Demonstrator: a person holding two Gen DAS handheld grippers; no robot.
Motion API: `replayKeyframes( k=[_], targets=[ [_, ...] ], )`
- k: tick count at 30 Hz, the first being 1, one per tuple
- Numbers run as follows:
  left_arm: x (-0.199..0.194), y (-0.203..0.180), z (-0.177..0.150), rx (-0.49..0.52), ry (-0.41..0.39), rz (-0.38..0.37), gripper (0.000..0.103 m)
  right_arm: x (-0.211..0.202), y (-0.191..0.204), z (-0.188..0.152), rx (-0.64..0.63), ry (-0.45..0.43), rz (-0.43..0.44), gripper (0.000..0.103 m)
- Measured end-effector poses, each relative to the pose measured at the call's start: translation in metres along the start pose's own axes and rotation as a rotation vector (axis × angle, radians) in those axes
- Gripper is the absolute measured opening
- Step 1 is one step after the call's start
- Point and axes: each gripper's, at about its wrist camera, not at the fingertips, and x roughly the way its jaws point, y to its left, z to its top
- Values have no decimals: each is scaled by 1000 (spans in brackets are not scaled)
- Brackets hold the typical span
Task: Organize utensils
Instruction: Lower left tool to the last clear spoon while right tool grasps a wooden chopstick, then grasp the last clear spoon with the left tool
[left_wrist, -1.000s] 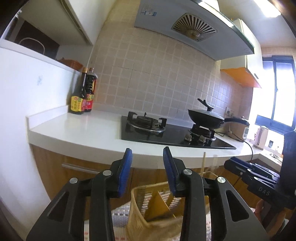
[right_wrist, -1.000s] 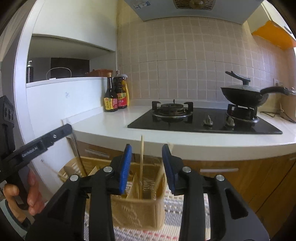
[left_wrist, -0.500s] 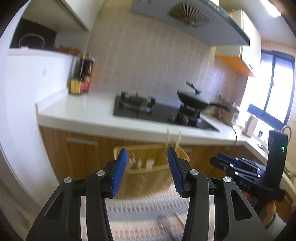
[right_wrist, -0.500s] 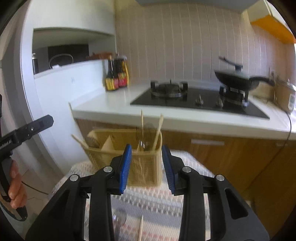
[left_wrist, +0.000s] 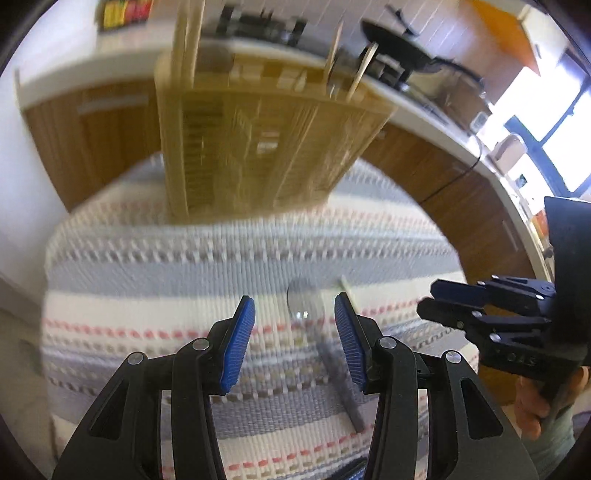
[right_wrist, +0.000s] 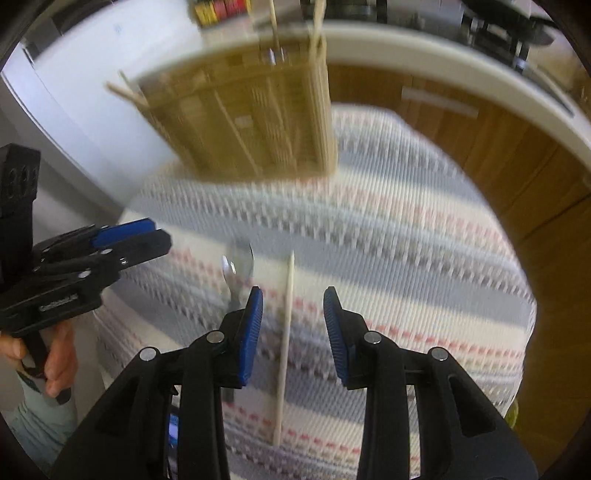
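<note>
Spoon (left_wrist: 306, 306) between parted left tongs (left_wrist: 294, 332), chopstick (right_wrist: 286, 332) between parted right tongs (right_wrist: 293, 321), basket (left_wrist: 258, 129) beyond

I see a woven cloth (left_wrist: 155, 266) banded in cream and grey-blue, with dashed rows of coral red and brown. On it stands a tan slatted wooden utensil basket (right_wrist: 240, 122), and a pale cream chopstick (right_wrist: 286, 332) lies beside a shiny silver spoon (left_wrist: 306, 306). Both black grippers, left (left_wrist: 293, 343) and right (right_wrist: 293, 336), carry ribbed bright-blue pads (right_wrist: 251, 332).

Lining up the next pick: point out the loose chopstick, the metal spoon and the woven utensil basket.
Pale wooden chopstick (right_wrist: 286, 332): right wrist view, mid-shaft.
Shiny metal spoon (left_wrist: 304, 301): left wrist view, bowl.
Tan woven utensil basket (right_wrist: 243, 125): right wrist view, front wall.
</note>
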Motion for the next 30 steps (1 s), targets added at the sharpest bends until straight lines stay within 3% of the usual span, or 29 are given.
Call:
replayKeyframes(
  k=[10,15,19,24,30],
  targets=[
    [54,-12,-26,8,81,45,42,43,-2,-20,2,93,49,30],
    [56,-14,-24,12,95,54,42,57,9,-27,-30,124,38,21],
    [57,-13,-23,5,101,49,42,61,24,-38,-97,97,-26,17],
    [49,-17,-29,10,108,66,42,64,37,-45,-159,69,-100,5],
    [62,-52,-39,140,94,219,45,54,12,-56,-102,59,-105,4]
  ],
)
